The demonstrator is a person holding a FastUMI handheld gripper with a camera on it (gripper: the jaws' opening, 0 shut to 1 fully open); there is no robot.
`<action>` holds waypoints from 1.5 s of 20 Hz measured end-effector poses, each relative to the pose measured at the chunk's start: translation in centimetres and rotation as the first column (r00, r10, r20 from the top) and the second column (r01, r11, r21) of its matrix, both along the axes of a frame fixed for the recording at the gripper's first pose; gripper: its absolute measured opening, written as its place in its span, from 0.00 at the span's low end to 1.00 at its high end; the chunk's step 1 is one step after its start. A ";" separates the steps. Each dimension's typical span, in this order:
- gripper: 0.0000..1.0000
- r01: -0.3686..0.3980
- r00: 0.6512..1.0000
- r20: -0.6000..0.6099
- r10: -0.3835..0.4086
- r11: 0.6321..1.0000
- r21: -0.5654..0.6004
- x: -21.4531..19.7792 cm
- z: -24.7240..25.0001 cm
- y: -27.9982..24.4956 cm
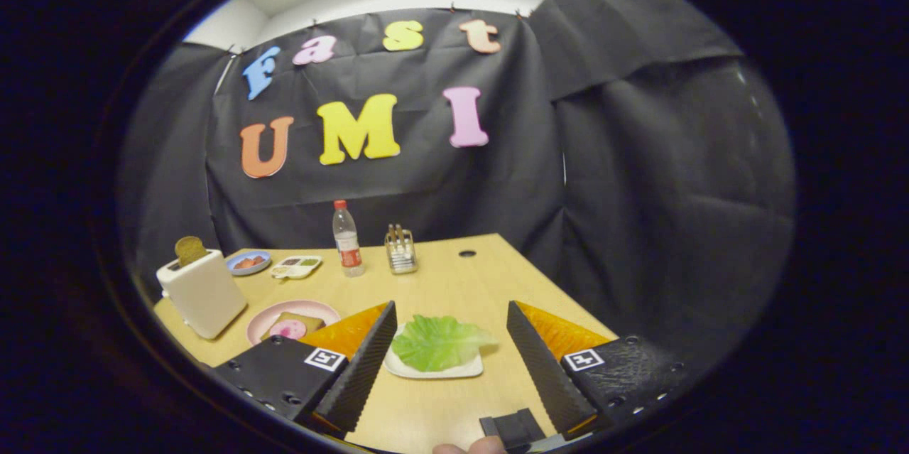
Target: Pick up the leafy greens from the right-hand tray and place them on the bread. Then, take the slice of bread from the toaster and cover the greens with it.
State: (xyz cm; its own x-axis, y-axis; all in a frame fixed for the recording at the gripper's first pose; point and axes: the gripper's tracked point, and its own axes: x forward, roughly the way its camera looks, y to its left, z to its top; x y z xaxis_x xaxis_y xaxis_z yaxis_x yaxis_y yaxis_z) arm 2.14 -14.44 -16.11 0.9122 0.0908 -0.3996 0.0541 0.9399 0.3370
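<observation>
Gripper [449, 337] spread wide, grasping nothing, fingers flanking lettuce leaf [437, 342] on small white tray [434, 369] just ahead: lined up for pick. Bread on pink plate [264, 322] waits left; toaster [202, 292] beyond holds second slice [189, 250] upright.

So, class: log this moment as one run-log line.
stage: approach | gripper: open, jaws either side of greens on tray | toast: in toaster
</observation>
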 end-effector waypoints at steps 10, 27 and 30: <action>0.96 0.147 0.953 -0.302 -0.030 0.916 0.374 7.2 -8.9 -1.0; 0.04 0.242 0.893 -0.451 0.002 0.841 0.484 10.2 -13.5 -0.2; 0.00 0.208 0.919 -0.395 0.018 0.827 0.523 10.2 -10.9 -0.2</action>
State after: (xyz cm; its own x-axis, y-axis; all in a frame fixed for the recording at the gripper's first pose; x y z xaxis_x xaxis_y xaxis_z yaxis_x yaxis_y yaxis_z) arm 12.38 -14.68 -27.01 0.7227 0.3163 -0.6146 0.3585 0.5887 0.7245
